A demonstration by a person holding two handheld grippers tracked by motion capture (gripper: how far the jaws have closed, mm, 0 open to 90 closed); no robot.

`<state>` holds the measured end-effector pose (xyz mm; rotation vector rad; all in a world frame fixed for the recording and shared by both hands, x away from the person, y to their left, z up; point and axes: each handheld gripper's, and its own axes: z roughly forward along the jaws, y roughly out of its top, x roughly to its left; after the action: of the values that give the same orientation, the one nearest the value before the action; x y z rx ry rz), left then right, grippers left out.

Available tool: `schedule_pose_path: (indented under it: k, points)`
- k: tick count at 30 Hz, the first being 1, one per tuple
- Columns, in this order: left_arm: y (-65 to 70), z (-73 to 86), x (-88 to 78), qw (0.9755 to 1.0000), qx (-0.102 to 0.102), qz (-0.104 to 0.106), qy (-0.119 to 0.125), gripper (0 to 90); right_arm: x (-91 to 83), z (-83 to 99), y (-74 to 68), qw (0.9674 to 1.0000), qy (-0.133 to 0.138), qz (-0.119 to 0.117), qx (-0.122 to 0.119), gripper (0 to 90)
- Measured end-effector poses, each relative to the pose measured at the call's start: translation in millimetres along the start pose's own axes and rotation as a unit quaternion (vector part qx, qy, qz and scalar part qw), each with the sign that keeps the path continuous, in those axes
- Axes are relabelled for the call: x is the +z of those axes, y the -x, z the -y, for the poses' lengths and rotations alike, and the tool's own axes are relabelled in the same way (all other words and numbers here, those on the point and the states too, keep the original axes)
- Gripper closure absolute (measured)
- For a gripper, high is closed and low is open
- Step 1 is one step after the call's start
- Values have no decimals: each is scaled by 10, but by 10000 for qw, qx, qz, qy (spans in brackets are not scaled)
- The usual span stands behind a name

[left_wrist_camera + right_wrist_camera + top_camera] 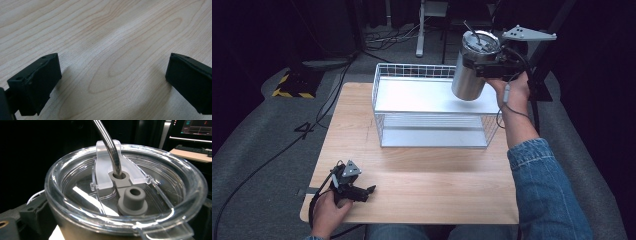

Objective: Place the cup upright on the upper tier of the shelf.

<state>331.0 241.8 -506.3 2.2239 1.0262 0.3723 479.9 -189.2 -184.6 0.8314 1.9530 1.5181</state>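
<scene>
Now the right gripper (477,67) holds a shiny stainless-steel tumbler with a clear plastic lid and a bent metal straw (473,67) in the air, tilted, above the right rear corner of the white wire basket with a flat white shelf on top (432,95). Its jaws are clamped on the upper part of the tumbler, just under the lid. In the right gripper view, the clear plastic lid (125,187) is very near, with the straw (110,147) going through a grey rubber seal, and a second grey plug beside it.

The left gripper (362,191) rests low on the light wooden surface (422,185), well in front of the wire basket and toward its left side. Its jaws stand wide apart with nothing between them, as the left gripper view shows over the bare wood grain (110,50).

I judge that the lifting is done and the tumbler is in transport. It is not yet set down; whether it goes onto the shelf of the basket I cannot tell for sure, but this seems the remaining step, followed by releasing it.

No brand, label or readable writing is visible on the tumbler, the lid or the basket.
</scene>
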Motion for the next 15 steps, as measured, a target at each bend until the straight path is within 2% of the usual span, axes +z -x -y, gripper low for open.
schedule_pose_path:
  k: [9,15]
  points:
    - [5,-4,2,10000,-70,29,-20,6,298,13,-63,9999,-34,-144,89,37]
    - [5,-4,2,10000,-70,29,-20,6,470,47,-83,9995,-220,-187,98,37]
